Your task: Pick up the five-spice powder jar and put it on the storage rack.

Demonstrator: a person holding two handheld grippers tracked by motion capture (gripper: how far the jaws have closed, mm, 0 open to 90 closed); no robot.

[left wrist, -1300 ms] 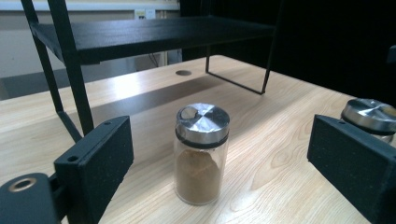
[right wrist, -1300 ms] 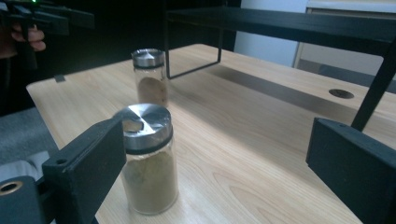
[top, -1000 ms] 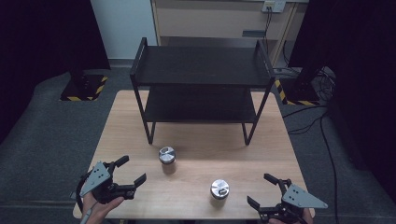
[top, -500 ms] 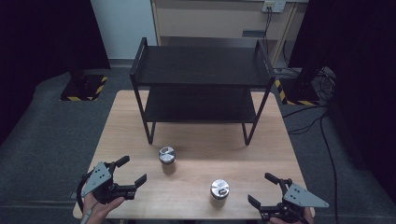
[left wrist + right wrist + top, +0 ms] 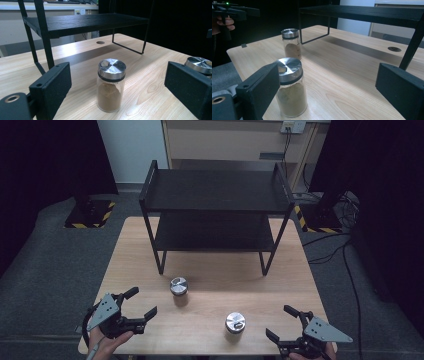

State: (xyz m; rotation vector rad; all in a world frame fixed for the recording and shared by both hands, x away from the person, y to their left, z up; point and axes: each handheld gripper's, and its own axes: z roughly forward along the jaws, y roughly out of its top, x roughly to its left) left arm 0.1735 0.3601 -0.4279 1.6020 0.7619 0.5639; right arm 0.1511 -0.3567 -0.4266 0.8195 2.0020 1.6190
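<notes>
Tabletop (image 5: pixel 150 250): jar (image 5: pixel 178 286) beyond left hand-held gripper (image 5: pixel 141 303)

Open tabletop (image 5: pixel 210 270) between the two spice jars (image 5: pixel 178 286) (image 5: pixel 235 322), passable. Black shelf rack (image 5: pixel 215 190) blocking the far half, legs (image 5: pixel 161 262) planted close behind the nearer-to-rack jar; low gap under its bottom shelf.

Dim surroundings, evenly lit, sharp.

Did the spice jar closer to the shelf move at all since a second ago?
No. The spice jar stands in the same spot on the table, just in front of the black shelf, as it did before.
</notes>
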